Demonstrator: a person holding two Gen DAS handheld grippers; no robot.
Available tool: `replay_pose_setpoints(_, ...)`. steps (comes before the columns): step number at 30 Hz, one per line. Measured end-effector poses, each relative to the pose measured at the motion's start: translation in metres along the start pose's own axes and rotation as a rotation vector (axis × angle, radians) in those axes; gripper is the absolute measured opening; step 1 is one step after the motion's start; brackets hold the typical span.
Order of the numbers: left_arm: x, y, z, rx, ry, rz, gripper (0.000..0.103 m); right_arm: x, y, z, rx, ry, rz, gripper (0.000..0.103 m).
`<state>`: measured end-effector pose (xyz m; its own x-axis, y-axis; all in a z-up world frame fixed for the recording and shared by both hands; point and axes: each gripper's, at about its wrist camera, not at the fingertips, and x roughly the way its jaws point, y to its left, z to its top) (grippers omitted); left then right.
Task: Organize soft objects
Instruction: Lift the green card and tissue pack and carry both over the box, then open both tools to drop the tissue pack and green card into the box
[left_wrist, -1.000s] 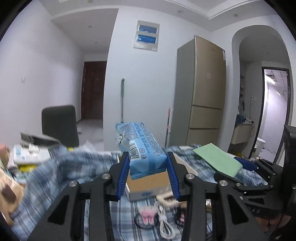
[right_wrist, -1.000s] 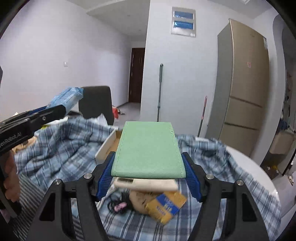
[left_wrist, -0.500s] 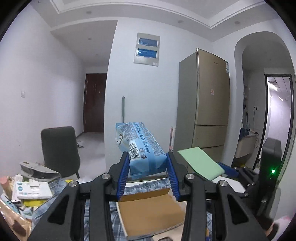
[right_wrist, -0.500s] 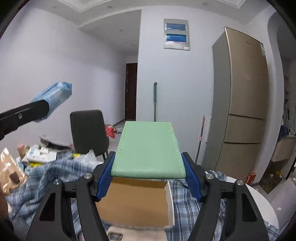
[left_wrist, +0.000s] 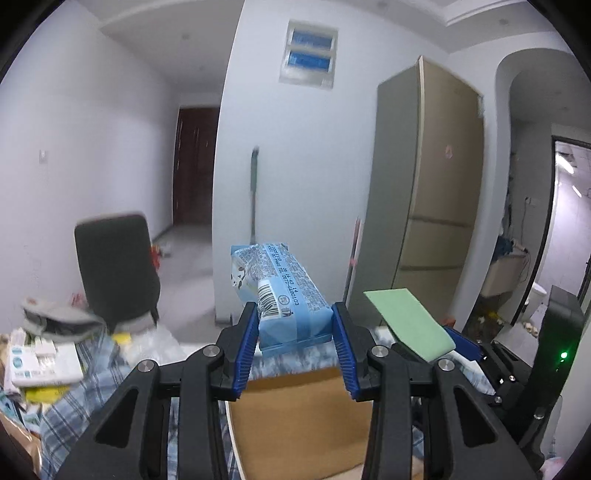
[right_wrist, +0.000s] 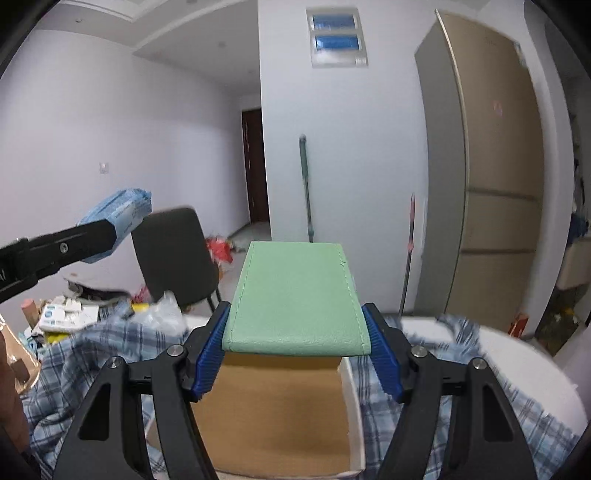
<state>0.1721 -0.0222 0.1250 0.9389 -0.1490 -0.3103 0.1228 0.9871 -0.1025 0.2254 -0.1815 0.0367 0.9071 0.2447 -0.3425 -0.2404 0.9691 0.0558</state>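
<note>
My left gripper is shut on a blue tissue pack with a barcode, held up above an open cardboard box. My right gripper is shut on a flat green pad, held above the same box. In the left wrist view the green pad and right gripper show at the right. In the right wrist view the tissue pack and the left gripper's finger show at the left.
The box lies on a blue plaid cloth over a table. Papers and packets lie at the left. A dark chair, a mop and a fridge stand behind.
Both grippers rose from low over the table clutter and now hold their objects over the open box. The views then tilted slightly down; grips unchanged.
</note>
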Motion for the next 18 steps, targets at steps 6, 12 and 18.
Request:
replay_pose_setpoints(6, 0.053, 0.012, -0.030, 0.003, 0.190, 0.038, 0.042, 0.045, -0.010, -0.028, 0.032, 0.207, 0.077, 0.068)
replay_pose_setpoints(12, 0.096, 0.017, -0.057, 0.007, 0.386, 0.059, 0.042, 0.077, -0.016, -0.055, 0.026, 0.358, 0.086, 0.068)
replay_pose_setpoints(18, 0.120, 0.012, -0.090, 0.009, 0.487, 0.066, 0.042, 0.095, -0.020, -0.074, 0.022, 0.446, 0.079, 0.068)
